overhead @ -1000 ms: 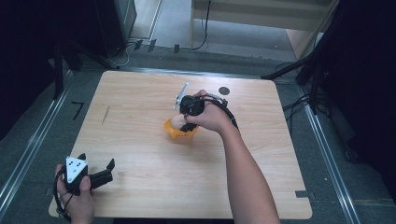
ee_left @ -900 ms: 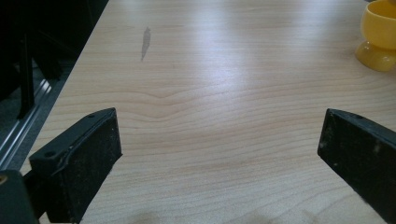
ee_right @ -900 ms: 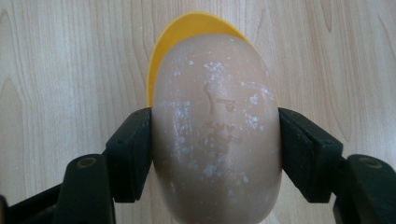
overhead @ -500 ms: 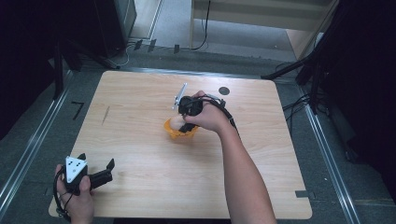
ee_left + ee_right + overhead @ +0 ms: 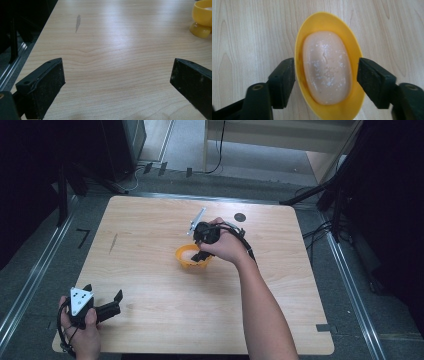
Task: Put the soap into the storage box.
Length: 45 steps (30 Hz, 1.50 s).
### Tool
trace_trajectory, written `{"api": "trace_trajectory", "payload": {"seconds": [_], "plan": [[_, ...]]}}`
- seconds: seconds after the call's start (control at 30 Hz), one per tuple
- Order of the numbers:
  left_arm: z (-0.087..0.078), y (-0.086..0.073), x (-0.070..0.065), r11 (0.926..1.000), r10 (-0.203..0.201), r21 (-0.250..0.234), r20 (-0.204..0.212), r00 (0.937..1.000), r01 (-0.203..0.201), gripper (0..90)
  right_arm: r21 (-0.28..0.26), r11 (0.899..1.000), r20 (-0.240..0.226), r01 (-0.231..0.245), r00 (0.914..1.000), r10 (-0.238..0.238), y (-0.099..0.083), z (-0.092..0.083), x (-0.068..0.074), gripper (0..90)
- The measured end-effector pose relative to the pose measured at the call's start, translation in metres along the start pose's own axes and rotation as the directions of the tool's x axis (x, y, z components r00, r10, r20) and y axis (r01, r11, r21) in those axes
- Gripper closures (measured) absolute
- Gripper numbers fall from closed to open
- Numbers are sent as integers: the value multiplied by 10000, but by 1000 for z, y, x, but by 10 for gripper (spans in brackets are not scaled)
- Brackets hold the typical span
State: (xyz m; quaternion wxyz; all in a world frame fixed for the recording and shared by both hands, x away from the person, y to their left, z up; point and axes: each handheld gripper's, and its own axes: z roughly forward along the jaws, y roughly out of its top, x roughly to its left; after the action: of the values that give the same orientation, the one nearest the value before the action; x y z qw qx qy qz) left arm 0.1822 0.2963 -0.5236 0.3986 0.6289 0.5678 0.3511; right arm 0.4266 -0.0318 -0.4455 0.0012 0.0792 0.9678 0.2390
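The right tool [image 5: 201, 251] is positioned directly above a yellow oval plastic dish [image 5: 190, 256] near the middle of the light wooden table [image 5: 165, 315], pointing down at it from the person's right hand [image 5: 226, 245]. In the right gripper view, its two black jaws stand one on each side of the yellow oval plastic dish [image 5: 329, 65], the left jaw at the dish's rim and the right jaw just beside the opposite rim; whether the pads actually press the rim cannot be told, so the tool reads as part-way closed around the dish rather than confirmed as clamped. Inside the dish lies a pale peach oval soap bar [image 5: 326, 67], speckled with white flecks and lengthwise along the dish. The left tool [image 5: 105, 307] rests low at the near left corner of the table, held in the person's left hand [image 5: 82, 332], with its grey three-cornered plate on top. Its jaws are spread wide with bare table between them, as the left gripper view shows. From that tool, the yellow dish [image 5: 203, 18] sits well ahead and to the right, standing on a rounded foot. A small dark streak [image 5: 78, 20] marks the table surface ahead and left of the left tool. A small dark round spot [image 5: 240, 217] lies on the table just beyond the right tool.
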Motion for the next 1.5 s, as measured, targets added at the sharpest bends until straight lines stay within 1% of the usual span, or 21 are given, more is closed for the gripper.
{"api": "trace_trajectory", "payload": {"seconds": [0.07,0.13,0.17,0.3,0.37,0.47,0.57,0.63,0.7,0.77,0.87,0.9,0.93,1.0,1.1,1.17,1.23,1.3,1.4,1.43,1.5], "plan": [[0,0,0,10000,12,7,-3,10000,-12,0,-32,9998,215,-183,9996,183,-4,0,1,229],[0,0,0,10000,47,33,-22,10000,-47,0,-86,9994,265,-326,9991,329,-9,-2,2,181],[0,0,0,10000,71,34,-4,10000,-71,0,-100,9985,348,-530,9980,533,-12,-4,3,167],[0,0,-1,9998,169,86,-34,9999,-168,0,-386,9950,337,-919,9951,932,-24,-13,6,136],[0,0,-1,9997,219,107,-44,9998,-219,0,-423,9947,386,-939,9947,955,-28,-16,7,130],[0,0,-2,9997,206,89,-46,9998,-205,0,-561,9912,507,-1195,9912,1223,-38,-21,11,88],[0,0,-2,9997,242,87,-55,9997,-242,0,-685,9889,479,-1316,9897,1350,-47,-25,13,61],[1,0,-2,9996,258,76,-77,9996,-257,0,-616,9869,554,-1491,9867,1525,-53,-27,16,30],[1,0,-2,9995,292,86,-82,9995,-291,0,-605,9823,658,-1775,9812,1814,-59,-29,18,25],[1,0,-3,9995,288,95,-80,9996,-287,0,-834,9784,620,-1891,9789,1945,-66,-32,19,4],[1,0,-3,9995,303,95,-88,9995,-302,0,-934,9769,645,-1923,9779,1987,-75,-34,20,0],[1,0,-3,9995,290,87,-88,9995,-289,0,-913,9745,639,-2049,9754,2111,-78,-35,22,0],[1,0,-3,9995,298,83,-87,9995,-297,0,-1028,9739,671,-2024,9754,2098,-81,-35,22,0],[1,0,-3,9995,293,75,-83,9995,-293,0,-1173,9691,662,-2168,9720,2255,-87,-37,23,0],[1,0,-3,9994,323,117,-84,9994,-322,0,-1215,9643,712,-2353,9669,2449,-97,-40,25,0],[1,0,-3,9994,332,126,-89,9994,-331,0,-1310,9629,703,-2357,9667,2462,-103,-42,26,0],[1,0,-3,9993,345,152,-115,9993,-343,0,-1297,9588,720,-2529,9620,2634,-108,-43,29,0],[1,1,-3,9991,377,180,-92,9992,-375,0,-1341,9587,766,-2509,9619,2625,-114,-43,31,0],[1,1,-4,9991,391,185,-90,9992,-389,0,-1402,9539,871,-2654,9564,2789,-122,-44,34,0],[1,1,-3,9990,409,185,-89,9991,-407,0,-1393,9541,915,-2651,9559,2790,-125,-44,35,0],[1,1,-4,9991,397,176,-107,9992,-395,0,-1578,9486,909,-2742,9526,2904,-131,-45,38,0]]}}
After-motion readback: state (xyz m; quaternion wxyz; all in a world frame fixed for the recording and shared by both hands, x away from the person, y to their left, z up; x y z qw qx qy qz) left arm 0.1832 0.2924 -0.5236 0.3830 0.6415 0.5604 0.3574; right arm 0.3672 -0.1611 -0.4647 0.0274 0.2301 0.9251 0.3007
